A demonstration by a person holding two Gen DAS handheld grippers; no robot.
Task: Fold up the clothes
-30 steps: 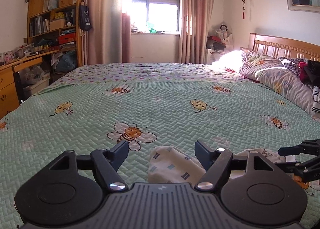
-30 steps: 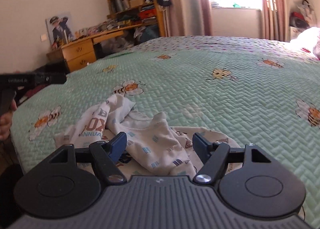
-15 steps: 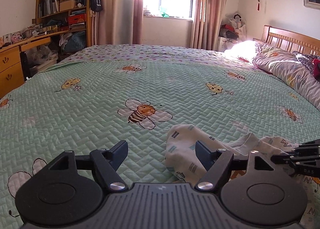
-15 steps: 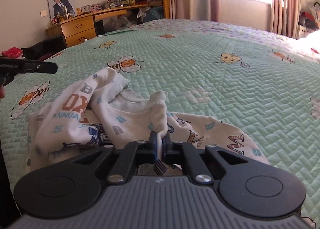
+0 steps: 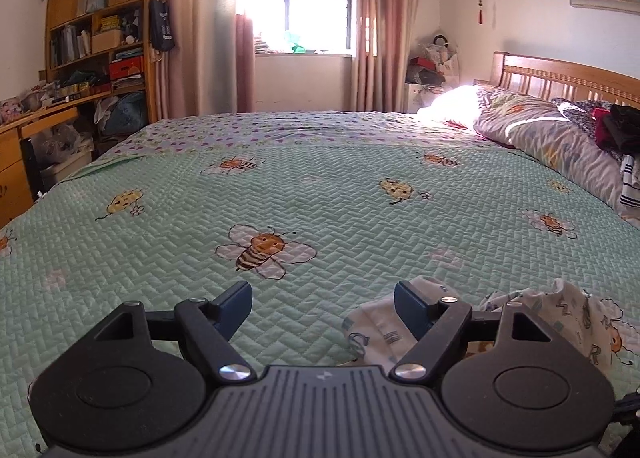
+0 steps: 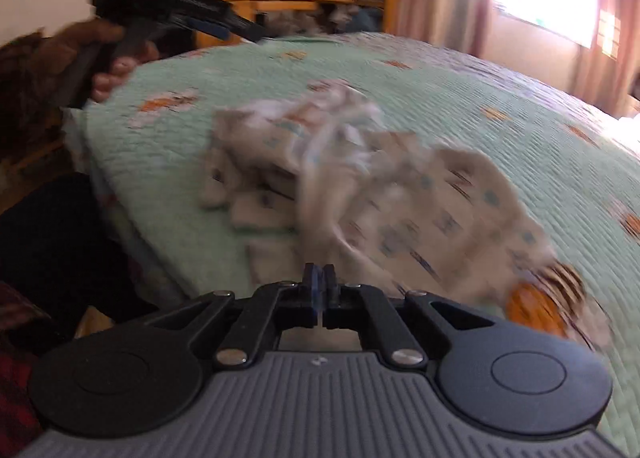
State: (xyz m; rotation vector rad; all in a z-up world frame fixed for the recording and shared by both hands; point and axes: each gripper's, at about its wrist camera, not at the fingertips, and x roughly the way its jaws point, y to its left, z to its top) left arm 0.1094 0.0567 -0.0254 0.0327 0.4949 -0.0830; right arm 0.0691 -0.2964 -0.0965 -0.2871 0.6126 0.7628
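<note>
The left tool [image 5: 323, 306], jaws opening and empty, hovers over the bedspread [image 5: 320, 194] beside the crumpled printed garment [image 6: 360, 186]. It should pinch a far edge. The right tool [image 6: 319, 284], pressed together on the garment's near edge, should pull gently to spread it flat.

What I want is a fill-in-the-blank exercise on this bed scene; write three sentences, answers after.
1. The right gripper is ___ on the printed garment.
2. The garment lies on a green quilt patterned with cartoon ___.
3. The pillow lies beside a ___ headboard.
Missing words: shut; bees; wooden.
</note>
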